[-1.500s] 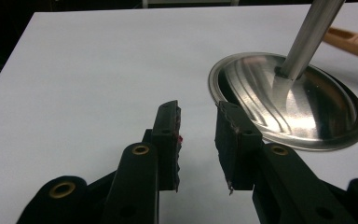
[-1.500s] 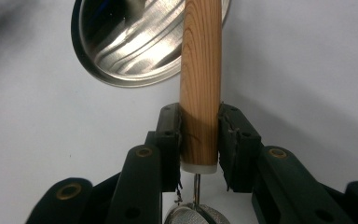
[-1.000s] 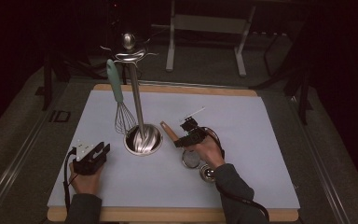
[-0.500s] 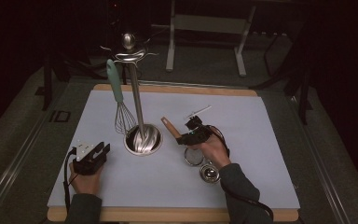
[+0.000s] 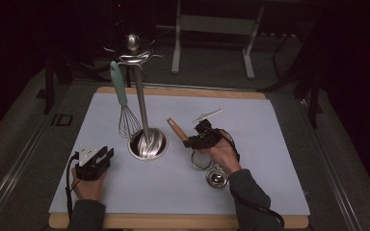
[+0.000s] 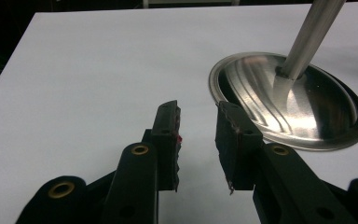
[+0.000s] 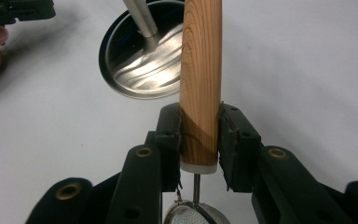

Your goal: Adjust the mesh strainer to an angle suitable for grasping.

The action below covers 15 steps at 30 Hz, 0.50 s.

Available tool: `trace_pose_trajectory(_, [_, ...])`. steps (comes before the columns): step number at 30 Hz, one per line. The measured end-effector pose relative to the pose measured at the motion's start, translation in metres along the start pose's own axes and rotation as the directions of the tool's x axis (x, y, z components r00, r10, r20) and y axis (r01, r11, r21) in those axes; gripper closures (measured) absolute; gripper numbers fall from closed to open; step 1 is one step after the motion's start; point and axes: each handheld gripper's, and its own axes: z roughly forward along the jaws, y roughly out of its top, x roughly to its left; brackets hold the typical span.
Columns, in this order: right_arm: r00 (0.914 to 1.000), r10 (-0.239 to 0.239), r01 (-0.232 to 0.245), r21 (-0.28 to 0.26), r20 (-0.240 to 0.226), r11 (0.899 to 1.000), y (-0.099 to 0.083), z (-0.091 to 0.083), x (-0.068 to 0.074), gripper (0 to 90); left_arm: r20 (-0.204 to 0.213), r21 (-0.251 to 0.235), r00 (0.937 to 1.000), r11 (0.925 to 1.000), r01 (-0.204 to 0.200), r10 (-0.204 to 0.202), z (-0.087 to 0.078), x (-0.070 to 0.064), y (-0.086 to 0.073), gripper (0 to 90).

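Right claw (image 7: 199, 140) shifted slightly, clamping strainer's wooden handle (image 7: 200, 70) | left claw (image 6: 198, 135) parted, empty | no legible writing

Left gripper (image 6: 198, 135) jaws apart, empty, over white mat (image 6: 84, 70), just beside steel stand base (image 6: 303, 107) w/ pole (image 6: 310, 35).

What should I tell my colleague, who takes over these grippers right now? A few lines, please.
Right gripper: shut on the wooden handle of a small mesh strainer, which is lifted and tilted over the mat, handle pointing toward the stand.
Left gripper: open, holding nothing, resting on the mat beside the stand's base.
Whisk: already hanging from the stand's top.
A second small metal piece lies on the mat by the right hand.
Done: whisk hung, strainer picked up.
Left, probably: hang the strainer on a free hook, then deal with the last piece.
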Motion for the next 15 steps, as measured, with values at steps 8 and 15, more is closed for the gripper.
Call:
trace_pose_trajectory(8, [0.9991, -0.043, 0.043, -0.044, -0.004, 0.998, -0.0027, -0.0001, -0.0025, 70.7, 0.0, 0.001, 1.0, 1.0, -0.001, 0.001, 0.0002, 0.0, 0.0, 70.2])
trace_pose_trajectory(15, [0.9922, -0.124, 0.121, -0.105, -0.017, 0.987, -0.0024, -0.0051, 0.0032, 70.7, 0.0, 0.002, 1.0, 1.0, -0.003, 0.003, 0.0002, -0.0001, 0.0001, 70.2])
